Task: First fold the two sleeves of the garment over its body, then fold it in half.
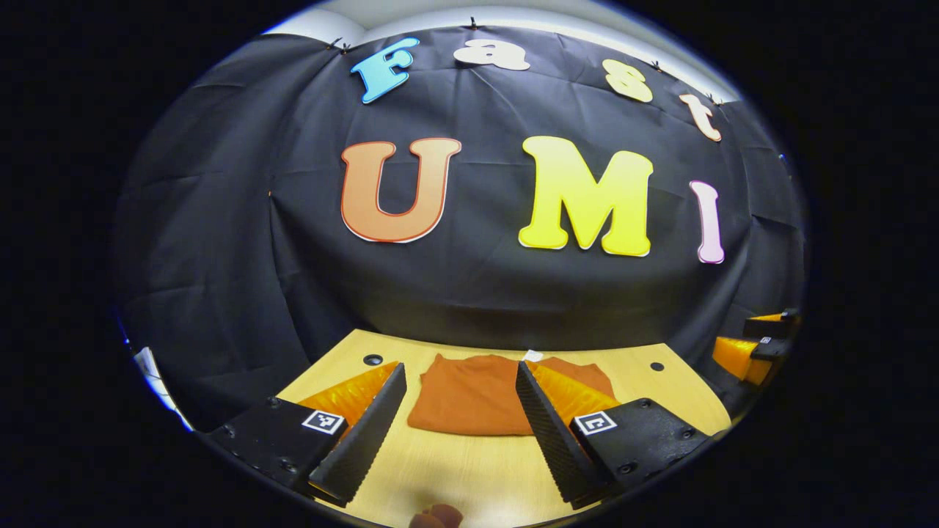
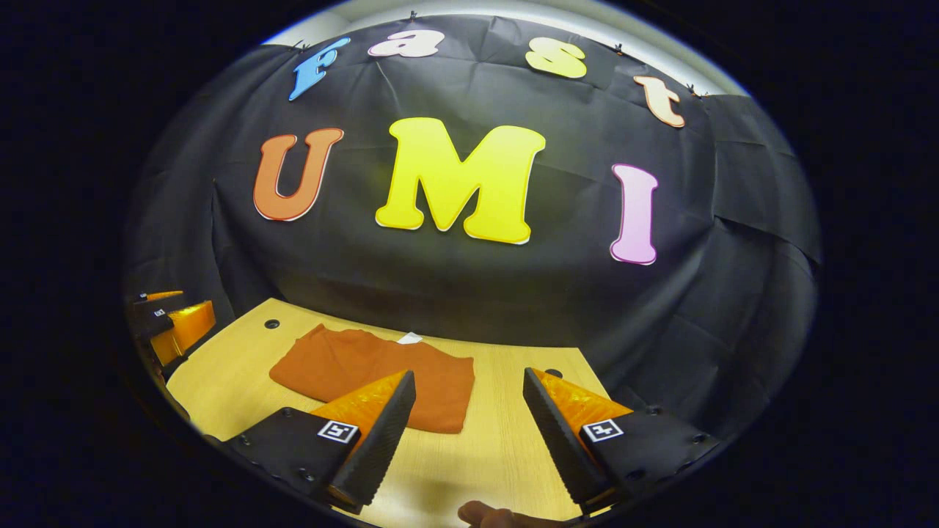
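Note:
A rust-orange garment [image 1: 469, 402] lies on the wooden table [image 1: 455, 477] as a compact, roughly rectangular shape, with a small white tag at its far edge. My left gripper [image 1: 461, 370] hovers open just in front of it, its fingers apart on either side of the cloth and holding nothing. In the right gripper view the garment [image 2: 367, 367] sits ahead and to the left. My right gripper [image 2: 468, 375] is open and holds nothing, with its left finger [image 2: 381, 433] overlapping the garment's near right corner in the picture. Whether the fingers touch the cloth, I cannot tell.
The table [image 2: 499, 440] has small dark holes near its far corners [image 1: 373, 359] [image 2: 272, 323]. The black booth wall rises right behind it. The other gripper [image 1: 755, 345] shows at the right edge of the left gripper view, and the left one [image 2: 172, 323] at the left edge of the right gripper view. A fingertip [image 2: 488, 515] peeks in at the bottom.

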`<state>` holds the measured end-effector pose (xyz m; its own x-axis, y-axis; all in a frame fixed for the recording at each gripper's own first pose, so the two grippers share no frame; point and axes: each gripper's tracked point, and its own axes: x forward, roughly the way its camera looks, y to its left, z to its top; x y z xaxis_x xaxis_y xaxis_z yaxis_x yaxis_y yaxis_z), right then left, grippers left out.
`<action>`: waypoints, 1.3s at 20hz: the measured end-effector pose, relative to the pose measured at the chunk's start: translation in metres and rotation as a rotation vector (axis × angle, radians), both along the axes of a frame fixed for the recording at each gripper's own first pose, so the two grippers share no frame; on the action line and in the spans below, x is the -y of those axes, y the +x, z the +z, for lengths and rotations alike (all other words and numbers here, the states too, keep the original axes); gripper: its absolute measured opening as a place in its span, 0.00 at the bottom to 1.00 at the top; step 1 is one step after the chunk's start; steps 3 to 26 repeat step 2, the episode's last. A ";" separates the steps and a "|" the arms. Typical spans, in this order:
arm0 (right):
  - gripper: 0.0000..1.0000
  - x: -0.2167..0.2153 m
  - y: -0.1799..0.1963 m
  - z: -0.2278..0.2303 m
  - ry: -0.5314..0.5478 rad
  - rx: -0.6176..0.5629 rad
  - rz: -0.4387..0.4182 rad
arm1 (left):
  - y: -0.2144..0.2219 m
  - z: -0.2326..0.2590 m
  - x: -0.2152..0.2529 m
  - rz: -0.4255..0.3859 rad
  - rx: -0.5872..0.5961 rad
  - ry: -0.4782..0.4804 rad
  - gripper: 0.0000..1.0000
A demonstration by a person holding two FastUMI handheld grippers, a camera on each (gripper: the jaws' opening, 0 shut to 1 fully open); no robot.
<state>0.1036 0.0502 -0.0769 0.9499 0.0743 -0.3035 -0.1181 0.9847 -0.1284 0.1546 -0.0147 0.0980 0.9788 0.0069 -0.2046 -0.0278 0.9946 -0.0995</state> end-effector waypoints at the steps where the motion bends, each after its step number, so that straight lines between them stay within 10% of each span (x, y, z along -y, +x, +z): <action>1: 0.95 -0.004 -0.005 0.000 -0.002 -0.001 0.017 | -0.008 -0.002 0.006 -0.014 -0.003 -0.001 0.98; 26: 0.95 -0.005 -0.007 0.001 -0.016 -0.002 0.028 | -0.012 -0.005 0.009 -0.024 -0.007 0.005 0.98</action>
